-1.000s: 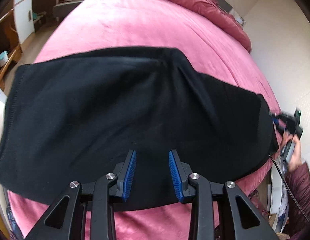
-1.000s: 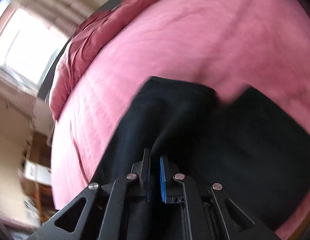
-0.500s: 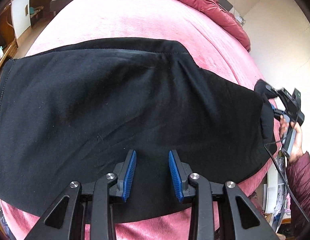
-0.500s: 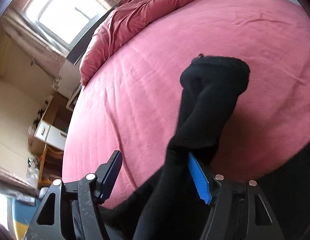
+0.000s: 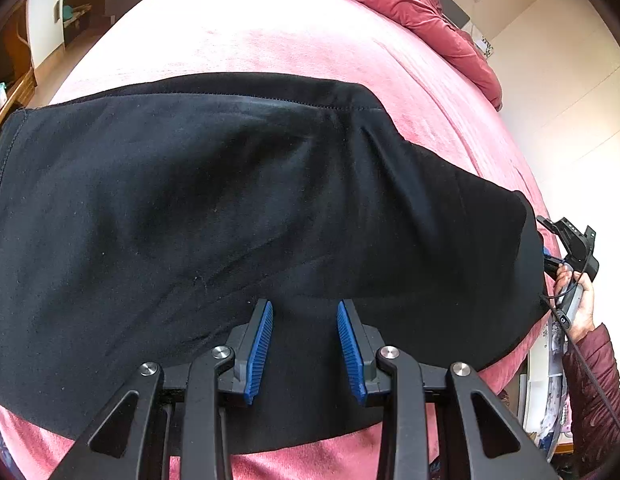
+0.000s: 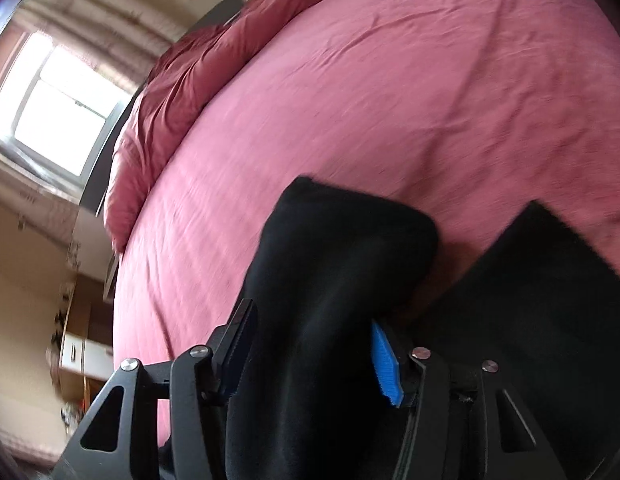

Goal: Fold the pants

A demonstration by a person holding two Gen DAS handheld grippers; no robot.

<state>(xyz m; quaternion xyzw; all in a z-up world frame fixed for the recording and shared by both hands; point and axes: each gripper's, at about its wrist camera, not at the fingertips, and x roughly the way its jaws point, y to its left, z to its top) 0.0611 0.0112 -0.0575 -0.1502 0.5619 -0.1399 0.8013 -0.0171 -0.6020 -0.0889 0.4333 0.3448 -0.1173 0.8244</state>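
Black pants (image 5: 230,220) lie spread across a pink bed (image 5: 270,36). My left gripper (image 5: 304,304) hovers open over their near edge, with cloth below it and nothing between its blue pads (image 5: 260,352). In the right wrist view a raised bunch of the black pants (image 6: 333,264) stands between the jaws of my right gripper (image 6: 310,318), which are closing around it. Its right blue pad (image 6: 383,364) still shows beside the cloth. In the left wrist view the right gripper sits at the far right end of the pants, in a person's hand (image 5: 581,304).
A crumpled red duvet (image 5: 409,4) lies along the head of the bed. A window (image 6: 54,116) and low wooden furniture (image 6: 74,352) stand beyond the bed's left side. White cabinets (image 5: 46,28) stand at the top left of the left wrist view.
My right gripper went from shut on the cloth to wide apart, then narrowed around a raised bunch of pants. The pants' right end rose and dropped. My left gripper stayed open and still.
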